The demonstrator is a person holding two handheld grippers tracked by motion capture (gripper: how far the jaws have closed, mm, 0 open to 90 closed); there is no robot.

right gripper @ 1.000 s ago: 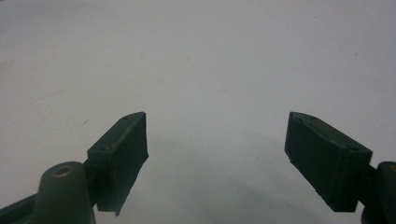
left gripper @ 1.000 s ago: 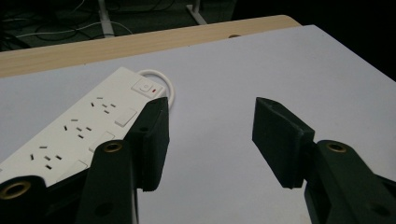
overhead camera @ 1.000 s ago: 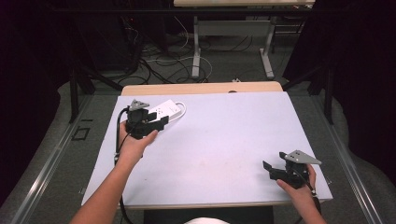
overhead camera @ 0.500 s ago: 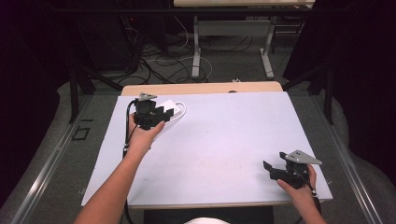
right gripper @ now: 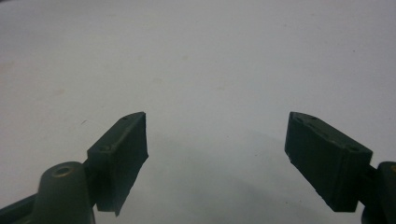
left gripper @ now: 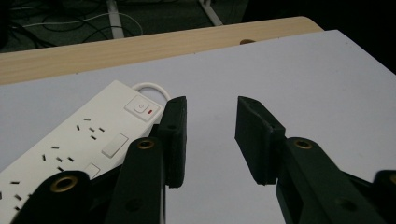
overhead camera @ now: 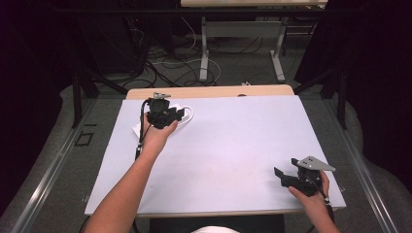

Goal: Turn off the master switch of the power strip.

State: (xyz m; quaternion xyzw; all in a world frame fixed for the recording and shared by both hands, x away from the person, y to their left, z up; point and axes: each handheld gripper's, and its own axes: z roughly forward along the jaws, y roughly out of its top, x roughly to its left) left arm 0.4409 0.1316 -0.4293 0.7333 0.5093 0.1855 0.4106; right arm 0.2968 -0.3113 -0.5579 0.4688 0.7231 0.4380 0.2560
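Left gripper (overhead camera: 180, 115): had moved up to far-left corner, jaws parted, empty
Strip (left gripper: 84, 140): white, lay just beside its left jaw, untouched
Right gripper (overhead camera: 285, 176): hadn't moved, near-right, jaws wide, empty
Read: reach probably closing on strip

High view: we look from above near edge, forward and down, whole counter (overhead camera: 233, 145) in frame, floor and cables beyond. Left gripper view: we ride left gripper (left gripper: 210, 135), low and close over far-left counter, facing far wooden edge; power strip (left gripper: 79, 140) just left of fingers (left gripper: 173, 135). We find same strip (overhead camera: 145, 127) in high view too, at left gripper (overhead camera: 177, 115). Right gripper view: we ride right gripper (right gripper: 215, 158), very close, angled down at bare counter surface; high view places right gripper (overhead camera: 284, 175) at near-right corner.
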